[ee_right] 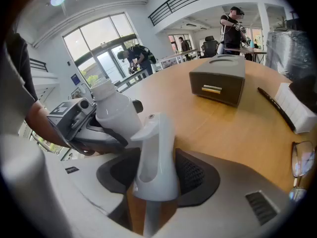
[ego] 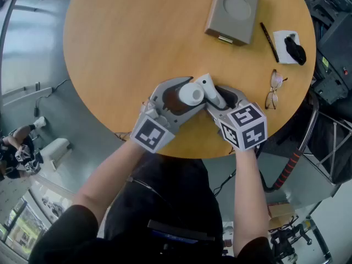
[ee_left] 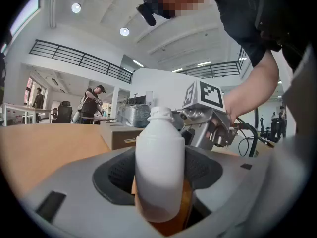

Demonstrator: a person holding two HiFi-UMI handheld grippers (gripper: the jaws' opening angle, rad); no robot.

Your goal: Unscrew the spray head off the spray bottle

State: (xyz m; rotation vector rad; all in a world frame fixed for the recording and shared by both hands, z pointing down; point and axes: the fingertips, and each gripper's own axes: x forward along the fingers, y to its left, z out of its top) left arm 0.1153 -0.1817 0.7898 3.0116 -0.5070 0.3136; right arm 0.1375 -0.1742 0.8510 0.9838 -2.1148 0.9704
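The white spray bottle (ego: 191, 94) stands near the front edge of the round wooden table (ego: 126, 48), and my left gripper (ego: 177, 99) is shut on its body. In the left gripper view the bottle (ee_left: 159, 167) shows a bare threaded neck with no head on it. The white spray head (ee_right: 154, 152) is apart from the bottle (ee_right: 113, 110), and my right gripper (ee_right: 156, 175) is shut on it, just right of the bottle. From above, the spray head (ego: 212, 89) lies beside the bottle's neck, in my right gripper (ego: 221, 99).
A grey box (ego: 234, 10) sits at the table's far side. A black pen (ego: 269, 41), a pair of glasses (ego: 274, 89) and a white pack with a black item on it (ego: 290, 47) lie at the right edge. People stand in the hall behind.
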